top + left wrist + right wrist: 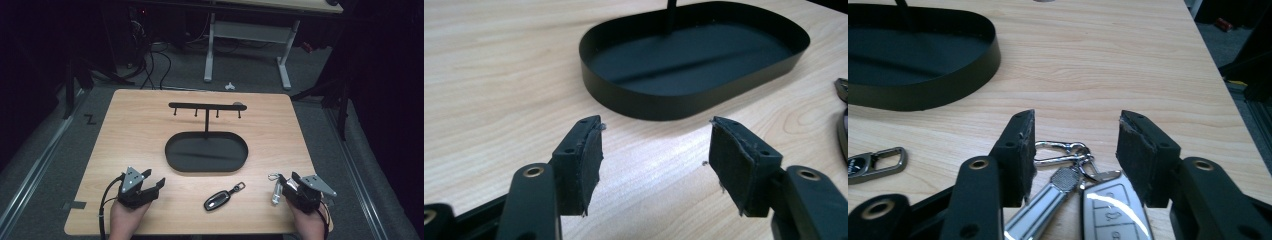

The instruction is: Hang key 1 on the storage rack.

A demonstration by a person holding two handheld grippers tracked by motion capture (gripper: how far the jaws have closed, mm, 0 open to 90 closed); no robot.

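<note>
Keys point(1083, 200) lie between open right tongs point(1075, 145).

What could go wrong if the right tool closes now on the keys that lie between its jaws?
1. The right tool is open over a bunch: silver cylinder, key fob and carabiner clip. Its jaws may pinch one piece only, so the rest would dangle or slip.
2. The black tray has a thin post and hook bar; swinging keys could hit them.
3. The second fob lies near and could be pushed.

Tabletop point(150, 125) evenly lit from above, surroundings near black. Soft shadows. Gripper views sharp mid-frame, slight blur up close; glare on silver key fob point(1113, 210).
</note>
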